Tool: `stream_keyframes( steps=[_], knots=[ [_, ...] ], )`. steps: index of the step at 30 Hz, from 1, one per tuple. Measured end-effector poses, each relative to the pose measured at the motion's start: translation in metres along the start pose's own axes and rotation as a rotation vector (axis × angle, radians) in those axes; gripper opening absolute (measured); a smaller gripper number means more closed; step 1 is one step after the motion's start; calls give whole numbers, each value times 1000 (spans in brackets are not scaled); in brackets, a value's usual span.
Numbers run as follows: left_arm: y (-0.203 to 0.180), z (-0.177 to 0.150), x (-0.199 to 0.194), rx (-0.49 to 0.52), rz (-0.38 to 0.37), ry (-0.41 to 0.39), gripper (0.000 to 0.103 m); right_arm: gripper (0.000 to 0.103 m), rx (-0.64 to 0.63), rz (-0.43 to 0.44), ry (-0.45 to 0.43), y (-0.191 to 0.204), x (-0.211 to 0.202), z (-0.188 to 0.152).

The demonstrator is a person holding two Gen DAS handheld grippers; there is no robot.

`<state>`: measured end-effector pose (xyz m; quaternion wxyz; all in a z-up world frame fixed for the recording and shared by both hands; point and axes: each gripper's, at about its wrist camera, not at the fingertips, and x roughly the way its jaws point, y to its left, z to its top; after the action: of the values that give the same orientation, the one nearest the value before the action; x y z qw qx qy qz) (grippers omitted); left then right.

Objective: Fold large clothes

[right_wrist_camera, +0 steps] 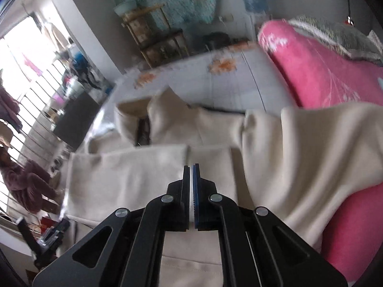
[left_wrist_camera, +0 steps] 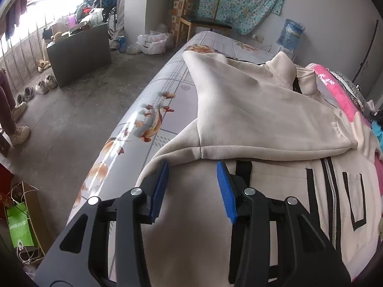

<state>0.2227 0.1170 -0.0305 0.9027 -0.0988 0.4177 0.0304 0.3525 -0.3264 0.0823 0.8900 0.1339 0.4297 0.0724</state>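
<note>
The cream jacket (left_wrist_camera: 251, 110) is partly folded on the surface (left_wrist_camera: 167, 83), one sleeve (right_wrist_camera: 126, 167) laid across. The left claw (left_wrist_camera: 191, 174) is held released above it; the right claw (right_wrist_camera: 191, 169) is clenched, apparently empty. A fresh grasp on the hem is judged necessary next.

Daylight pours through the window (left_wrist_camera: 28, 12), blown out white — glare streaks the glossy bedcover (left_wrist_camera: 115, 148), right view smeared, fisheye edges bending.
</note>
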Motion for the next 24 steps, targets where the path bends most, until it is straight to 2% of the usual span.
stream_keyframes(
  steps=[1, 6, 7, 8, 10, 17, 21, 22, 24],
  knots=[
    [0, 0, 0, 0, 1, 0, 41, 3, 9, -1, -1, -1, -2, -1],
    [1, 0, 0, -2, -3, 1, 41, 5, 134, 1, 106, -52, 11, -6],
    [1, 0, 0, 0, -1, 1, 41, 10, 152, 11, 120, -59, 13, -7],
    [0, 0, 0, 0, -1, 2, 41, 23, 160, 19, 128, -60, 15, -8],
    [0, 0, 0, 3, 1, 2, 41, 42, 154, 28, 146, -62, 22, -10],
    [-1, -1, 1, 8, 2, 4, 41, 42, 61, -20, 258, -52, 66, -28],
    [-2, -1, 1, 8, 1, 4, 41, 40, -31, -72, 260, -39, 75, -40],
    [-2, -1, 1, 8, 1, 4, 41, 29, -67, -89, 254, -33, 74, -43],
    [-3, -1, 1, 5, -5, 3, 41, 16, -107, -137, 231, -24, 69, -47]
  ],
)
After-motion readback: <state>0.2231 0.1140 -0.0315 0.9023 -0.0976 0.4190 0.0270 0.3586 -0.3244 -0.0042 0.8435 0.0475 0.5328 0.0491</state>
